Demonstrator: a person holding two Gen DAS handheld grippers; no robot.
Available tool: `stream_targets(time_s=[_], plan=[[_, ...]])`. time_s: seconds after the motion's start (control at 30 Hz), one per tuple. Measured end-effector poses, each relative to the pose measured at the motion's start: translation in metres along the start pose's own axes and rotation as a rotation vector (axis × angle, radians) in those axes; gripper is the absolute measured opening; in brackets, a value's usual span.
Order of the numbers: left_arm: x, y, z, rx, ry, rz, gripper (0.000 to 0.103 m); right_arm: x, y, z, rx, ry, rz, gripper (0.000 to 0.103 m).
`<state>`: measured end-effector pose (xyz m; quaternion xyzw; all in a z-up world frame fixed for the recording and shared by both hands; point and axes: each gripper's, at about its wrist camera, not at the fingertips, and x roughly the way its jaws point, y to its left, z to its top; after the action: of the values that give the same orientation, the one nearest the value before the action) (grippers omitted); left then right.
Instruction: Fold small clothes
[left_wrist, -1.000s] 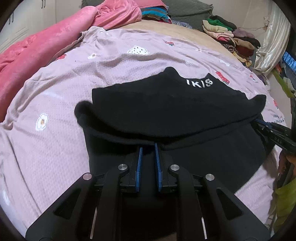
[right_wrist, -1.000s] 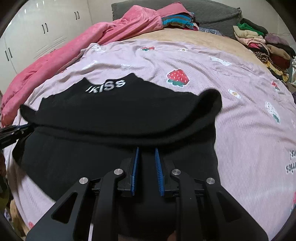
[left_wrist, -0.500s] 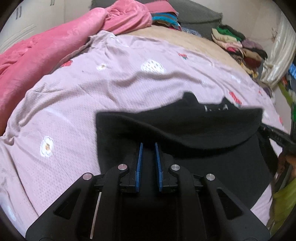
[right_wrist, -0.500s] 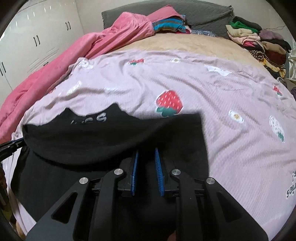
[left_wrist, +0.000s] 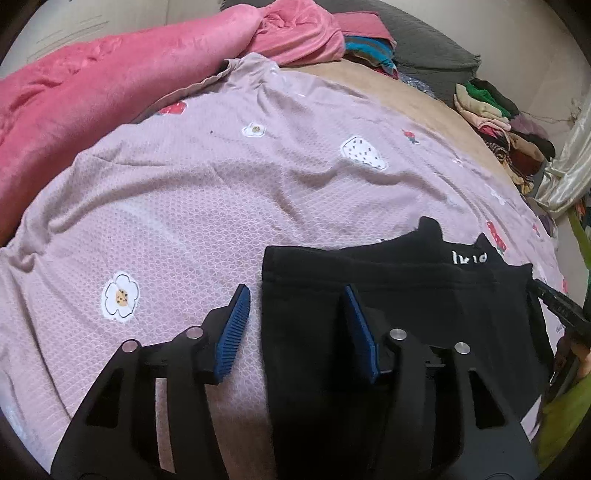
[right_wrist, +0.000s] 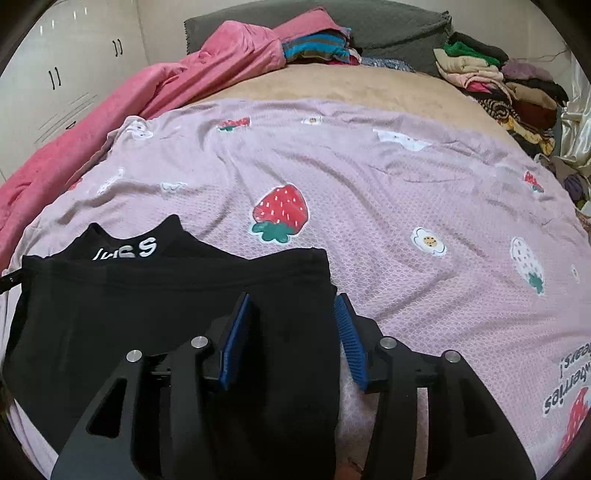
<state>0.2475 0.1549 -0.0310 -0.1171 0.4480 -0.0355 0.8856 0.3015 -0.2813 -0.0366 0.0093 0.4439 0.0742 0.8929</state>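
Left gripper (left_wrist: 297, 325): the two fingers are spread wide and released, they hold nothing; the left blue pad (left_wrist: 233, 332) is over the bedsheet and the right one is over the black cloth, so the left edge of the garment lies between them
Right gripper (right_wrist: 293, 334): the fingers are also spread apart and released; the left pad (right_wrist: 236, 338) stands over the black cloth, the right pad is just beside the right edge of the garment, over the bedsheet
Black garment (right_wrist: 166, 306): it lies flat on the bedsheet at the near edge of the bed, folded once so that its upper layer covers the lower one; a black collar with white letters (right_wrist: 127, 251) shows at its far edge
Bedsheet (right_wrist: 406, 192): lilac, with strawberry and flower prints, a little wrinkled, it covers the near part of the bed
Pink blanket (left_wrist: 92, 92): heaped along the left edge of the bed
Piles of clothes (right_wrist: 491, 77): stacked at the far right corner of the bed, well apart from the garment
Grey cushion (right_wrist: 388, 22): at the far edge of the bed
Wardrobe (right_wrist: 55, 74): white doors with dark handles, beyond the left edge
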Motion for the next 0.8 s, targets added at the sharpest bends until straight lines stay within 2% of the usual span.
stream_targets(time_s=[0.07,0.1,0.13,0.17,0.33,0.53,0.67,0.8], plan=[[0.005,0.000,0.000,0.008,0.004,0.004,0.045,0.004,-0.002,0.001,0.005,0.003,0.010,0.043],[0.007,-0.001,0.000,0.013,0.006,0.007,0.039,0.005,-0.002,0.000,0.007,-0.002,0.019,0.035],[0.008,-0.002,0.000,0.018,0.000,-0.001,0.031,0.005,-0.002,0.000,0.007,-0.007,0.022,0.016],[0.008,-0.003,-0.001,0.024,-0.001,-0.010,0.017,0.003,-0.001,-0.001,0.007,-0.015,0.029,0.012],[-0.006,-0.008,-0.002,0.054,-0.048,-0.009,0.005,-0.021,-0.003,-0.003,0.018,-0.095,0.048,0.009],[-0.045,-0.022,0.010,0.089,-0.156,-0.029,0.005,-0.054,-0.009,0.012,0.040,-0.201,0.076,0.009],[-0.044,-0.022,0.020,0.090,-0.166,-0.019,0.005,-0.047,-0.013,0.019,0.057,-0.194,0.057,0.009],[-0.032,-0.020,0.020,0.091,-0.140,0.000,0.005,-0.031,-0.014,0.020,0.086,-0.165,0.053,0.009]])
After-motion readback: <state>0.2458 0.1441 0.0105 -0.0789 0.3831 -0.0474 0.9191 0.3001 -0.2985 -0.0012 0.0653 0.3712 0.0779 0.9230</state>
